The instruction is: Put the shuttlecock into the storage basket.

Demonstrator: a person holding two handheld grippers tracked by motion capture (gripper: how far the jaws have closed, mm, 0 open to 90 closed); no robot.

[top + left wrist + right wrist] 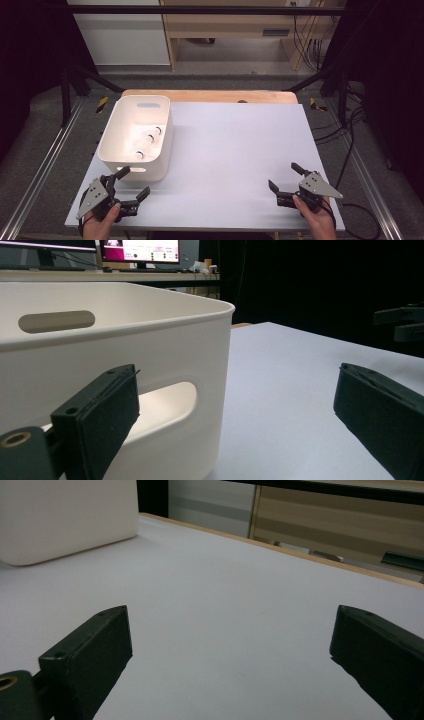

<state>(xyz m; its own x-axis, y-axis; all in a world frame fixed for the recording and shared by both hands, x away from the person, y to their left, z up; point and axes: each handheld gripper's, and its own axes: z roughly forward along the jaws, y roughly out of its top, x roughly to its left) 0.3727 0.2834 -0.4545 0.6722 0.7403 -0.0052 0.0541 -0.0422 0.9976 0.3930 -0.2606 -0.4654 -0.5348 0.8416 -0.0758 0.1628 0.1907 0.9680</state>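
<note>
- White bin [135, 137]: stands at the table's [235, 150] left near corner; three small white bottles [148, 142] lie inside.
- Left gripper [131, 187]: fingers wide, holding nothing, just beside the bin's near handle slot [167, 400].
- Right gripper [286, 178]: fingers wide, holding nothing, well apart from the bin over bare table.
- Progress, judged: bottles already binned; gripping the bin is not yet done.
- Unclear: bottle caps and labels are too small to read.

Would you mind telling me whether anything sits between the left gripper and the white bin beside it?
Nothing visible does. The left gripper is open just short of the white bin, its jaws facing the bin's near wall and handle slot.
</note>
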